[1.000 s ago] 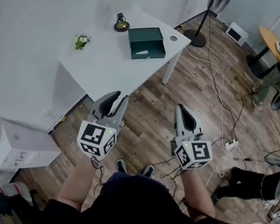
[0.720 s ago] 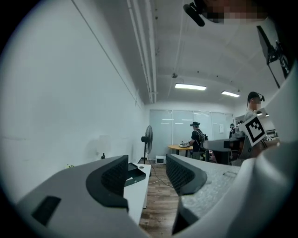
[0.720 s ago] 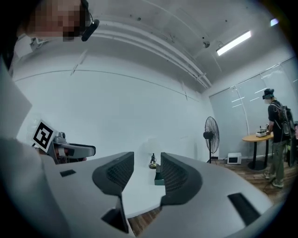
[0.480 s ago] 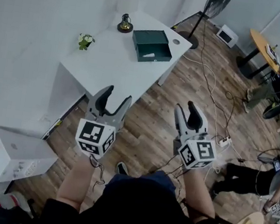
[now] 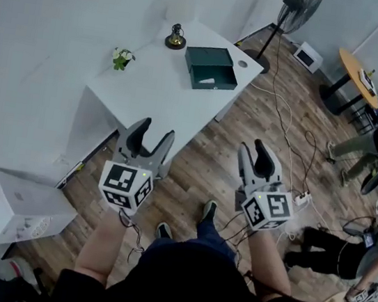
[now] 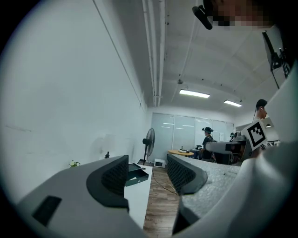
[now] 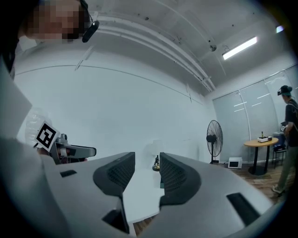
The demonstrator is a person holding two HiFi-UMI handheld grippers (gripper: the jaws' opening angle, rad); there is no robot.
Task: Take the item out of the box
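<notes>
Box (image 5: 211, 68) open on the white tabletop (image 5: 148, 95), well ahead of me.
Head view: a pale item (image 5: 208, 81) lies inside it. Left gripper view: my left tongs (image 6: 147, 173) have just opened wide, nothing between them. Right gripper view: my right tongs (image 7: 146, 173), just eased a little narrower, stand apart and empty.

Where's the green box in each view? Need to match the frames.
Head view: green box upper centre, on the far end of the white table.
Left gripper view: low centre, seen far off through the gap between the jaws.
Right gripper view: mostly hidden behind the right-hand jaw; a dark sliver at its inner edge is probably it.
Shared landmark: standing fan, beyond the table.
</notes>
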